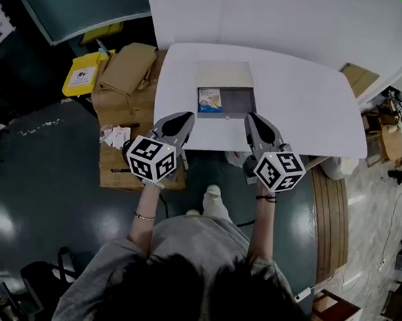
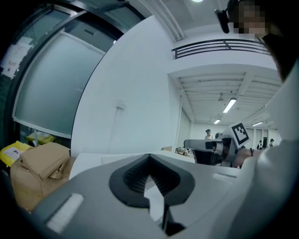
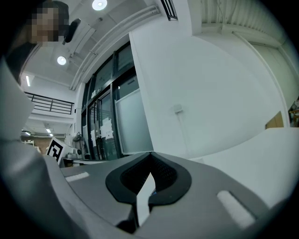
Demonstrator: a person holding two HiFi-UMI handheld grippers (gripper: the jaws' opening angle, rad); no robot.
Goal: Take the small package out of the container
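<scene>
In the head view an open grey container (image 1: 236, 98) with its pale lid (image 1: 224, 75) folded back sits mid-table on the white table (image 1: 307, 95). A small blue and white package (image 1: 210, 100) lies in the container's left part. My left gripper (image 1: 185, 116) is at the table's front edge, just left of the container, with its jaws together and nothing held. My right gripper (image 1: 252, 117) mirrors it just right of the container, also shut and empty. Each gripper view shows closed jaws, left (image 2: 150, 179) and right (image 3: 148, 179), pointing level across the table. The container is hidden in both.
Cardboard boxes (image 1: 125, 74) and a yellow bin (image 1: 82, 76) stand left of the table. A curved wooden panel (image 1: 331, 205) lies on the floor at right. A white wall (image 1: 284, 19) backs the table. The person's shoe (image 1: 214, 199) is under the front edge.
</scene>
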